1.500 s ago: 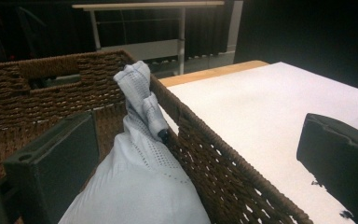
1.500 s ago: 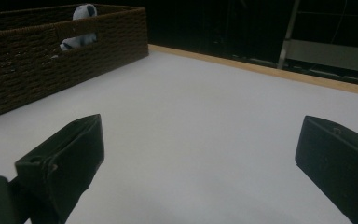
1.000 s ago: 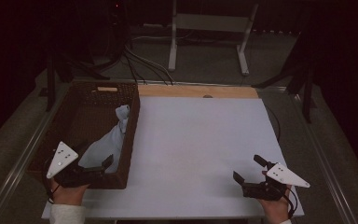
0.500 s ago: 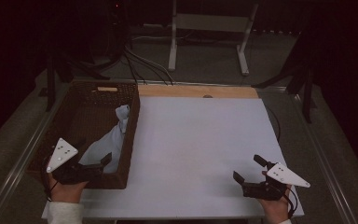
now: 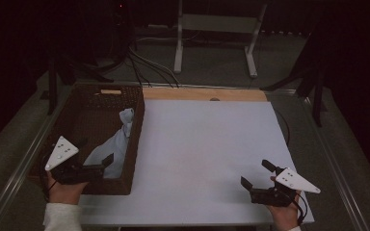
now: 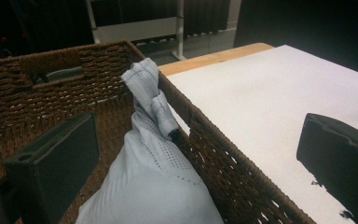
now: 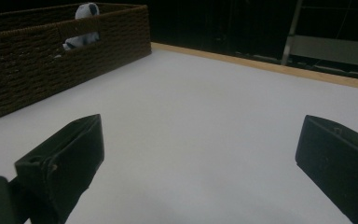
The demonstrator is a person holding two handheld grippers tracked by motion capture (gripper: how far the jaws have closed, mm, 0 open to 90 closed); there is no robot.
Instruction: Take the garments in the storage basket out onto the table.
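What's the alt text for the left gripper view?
A pale blue cloth lies bunched in a brown woven basket, its twisted end resting on the rim. The open left gripper has one jaw over the basket, one over the white table.

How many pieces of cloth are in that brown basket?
1. A pale blue cloth lies along the right wall of the wicker basket, its twisted end poking over the rim, just ahead of the left gripper. More could lie hidden beneath it.

No text, label, brand, number or sign can be read on anything here, whether on the table, the basket or the cloth.
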